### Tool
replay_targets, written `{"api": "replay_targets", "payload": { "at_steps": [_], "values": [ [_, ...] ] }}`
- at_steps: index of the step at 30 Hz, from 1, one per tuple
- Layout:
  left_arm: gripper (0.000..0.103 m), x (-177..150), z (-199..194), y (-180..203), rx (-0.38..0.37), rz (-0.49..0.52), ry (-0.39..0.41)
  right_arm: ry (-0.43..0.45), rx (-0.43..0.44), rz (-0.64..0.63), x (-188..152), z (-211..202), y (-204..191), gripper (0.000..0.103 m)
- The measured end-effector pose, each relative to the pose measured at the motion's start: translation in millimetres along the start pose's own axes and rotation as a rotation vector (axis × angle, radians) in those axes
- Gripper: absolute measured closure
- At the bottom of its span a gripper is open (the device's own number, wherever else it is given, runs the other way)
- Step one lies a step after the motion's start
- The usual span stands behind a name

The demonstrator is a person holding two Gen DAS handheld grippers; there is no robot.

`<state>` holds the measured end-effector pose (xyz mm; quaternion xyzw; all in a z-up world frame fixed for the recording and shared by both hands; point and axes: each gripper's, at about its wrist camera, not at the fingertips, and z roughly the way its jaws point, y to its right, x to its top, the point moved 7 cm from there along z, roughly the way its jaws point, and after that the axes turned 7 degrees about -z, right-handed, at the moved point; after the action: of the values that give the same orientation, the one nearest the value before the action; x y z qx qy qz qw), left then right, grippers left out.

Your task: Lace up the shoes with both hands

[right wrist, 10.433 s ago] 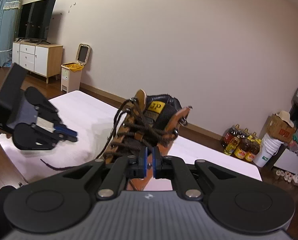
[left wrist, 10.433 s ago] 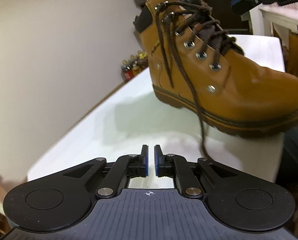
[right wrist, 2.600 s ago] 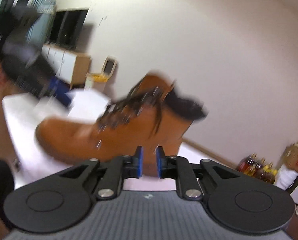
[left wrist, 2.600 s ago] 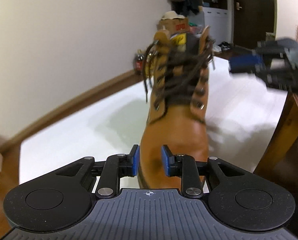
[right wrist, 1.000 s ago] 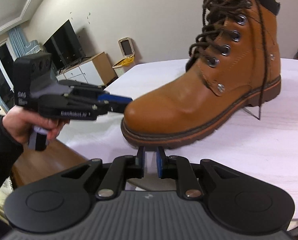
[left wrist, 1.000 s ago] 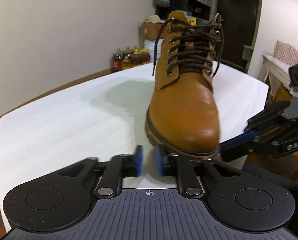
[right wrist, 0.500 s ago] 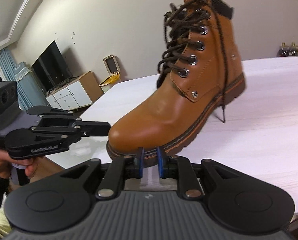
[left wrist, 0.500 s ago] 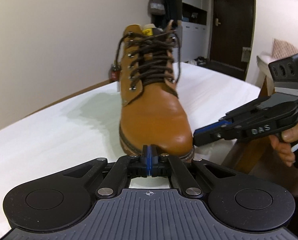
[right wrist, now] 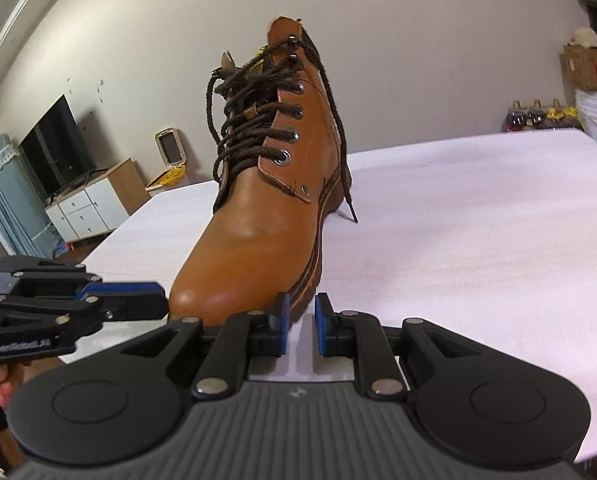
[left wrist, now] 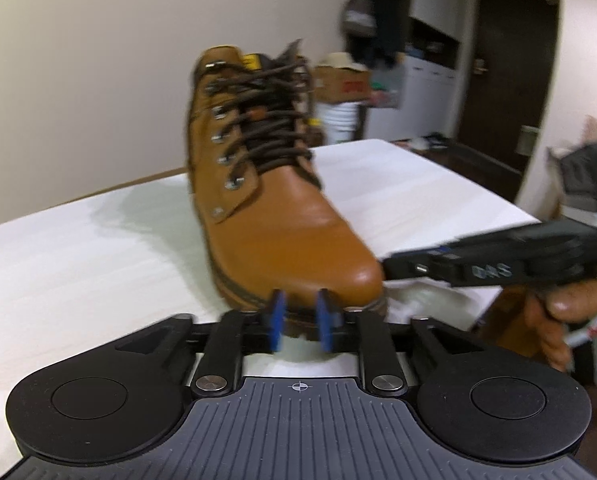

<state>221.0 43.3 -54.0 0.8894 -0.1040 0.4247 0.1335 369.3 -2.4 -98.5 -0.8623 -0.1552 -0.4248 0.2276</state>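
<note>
A tan leather boot (left wrist: 282,220) with dark brown laces (left wrist: 274,136) stands upright on the white table (left wrist: 78,264), its toe towards me. My left gripper (left wrist: 300,322) hovers just in front of the toe, its jaws opening with nothing between them. My right gripper (left wrist: 390,266) reaches in from the right, close to the toe, held by a hand (left wrist: 570,312). In the right wrist view the boot (right wrist: 266,220) fills the middle and a loose lace end (right wrist: 348,204) hangs down its right side. There my right gripper (right wrist: 300,324) is open and empty by the sole's edge, with the left gripper (right wrist: 160,298) at the left.
The table's near edge runs just below both grippers. Behind the table are a TV on a white cabinet (right wrist: 94,204), a lidded bin (right wrist: 170,160), oil bottles (right wrist: 538,118), a cardboard box (left wrist: 342,84) and a dark door (left wrist: 506,80).
The left gripper's jaws, shut half a second ago, now stand apart. Both grippers have swung sideways around the toe, so the right wrist view shows the boot more head-on.
</note>
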Motion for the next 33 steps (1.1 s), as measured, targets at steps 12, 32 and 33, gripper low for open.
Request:
{"api": "replay_targets", "payload": {
  "at_steps": [12,32,33],
  "values": [
    [0.076,8.9,-12.6,8.6,0.117,0.034,0.006,0.011,0.022,0.043,-8.7,-20.8,-10.3,0.086],
    [0.063,99.9,10.5,-53.3,0.064,0.191,0.154,0.125,-0.056,-0.077,77.6,-25.8,20.5,0.086],
    [0.063,107.3,13.1,-55.9,0.054,0.194,0.168,0.13,-0.054,-0.08,82.5,-23.5,22.4,0.086]
  ]
}}
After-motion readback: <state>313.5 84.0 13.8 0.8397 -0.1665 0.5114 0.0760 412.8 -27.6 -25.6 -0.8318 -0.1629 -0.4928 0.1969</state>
